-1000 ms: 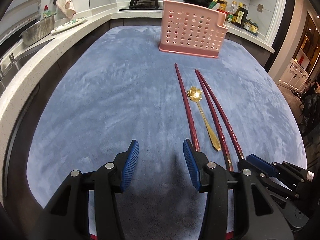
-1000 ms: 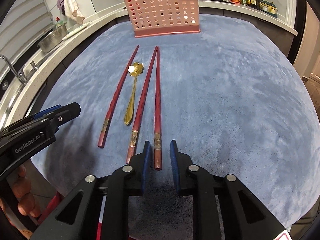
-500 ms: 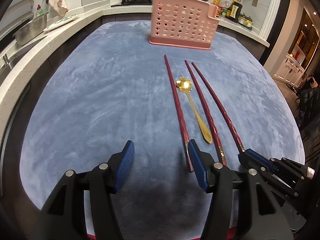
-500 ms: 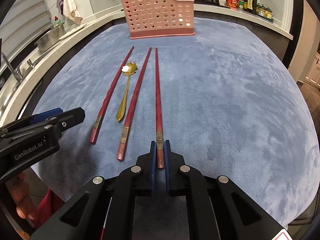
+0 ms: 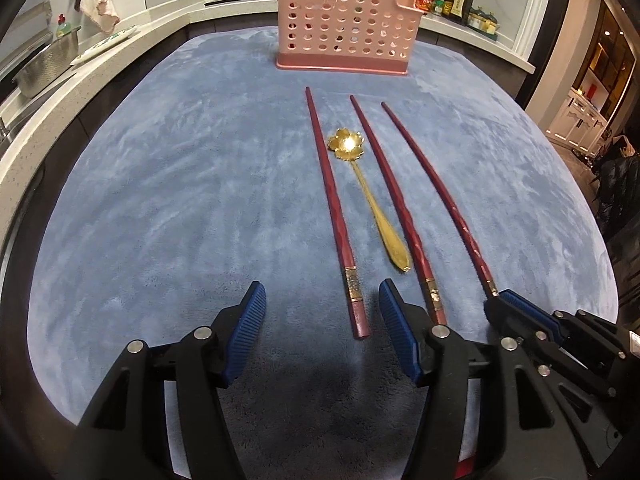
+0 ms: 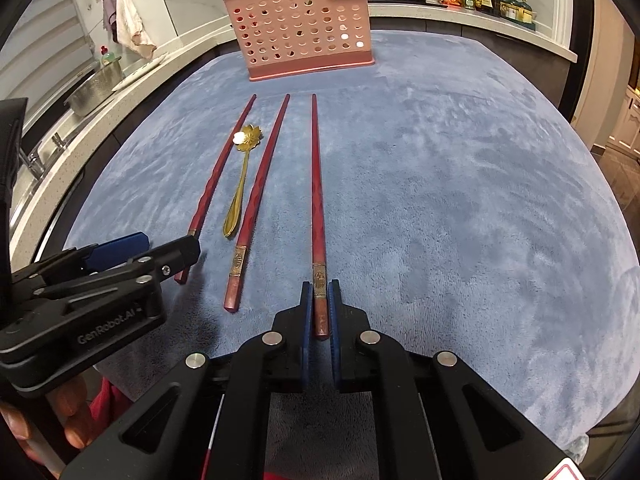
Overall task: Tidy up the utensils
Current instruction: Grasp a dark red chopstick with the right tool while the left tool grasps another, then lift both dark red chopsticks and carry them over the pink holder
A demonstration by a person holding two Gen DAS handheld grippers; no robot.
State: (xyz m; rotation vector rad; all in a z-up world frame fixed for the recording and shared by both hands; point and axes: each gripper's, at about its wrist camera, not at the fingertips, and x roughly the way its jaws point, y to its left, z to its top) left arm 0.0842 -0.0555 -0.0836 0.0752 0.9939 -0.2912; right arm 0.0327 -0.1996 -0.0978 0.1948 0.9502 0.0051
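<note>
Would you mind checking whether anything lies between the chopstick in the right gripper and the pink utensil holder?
Nothing visible does. The right gripper is closed on the rightmost chopstick, and bare blue mat runs from its tip to the pink holder. The other chopsticks and gold spoon lie to its left.

Left of the pink rack [image 5: 346, 20] the blue cloth [image 5: 168, 184] lies bare, and so does the stretch to its right. In front of the rack, three chopsticks [image 5: 332, 188] and a gold spoon [image 5: 370, 196] block the middle lane.
</note>
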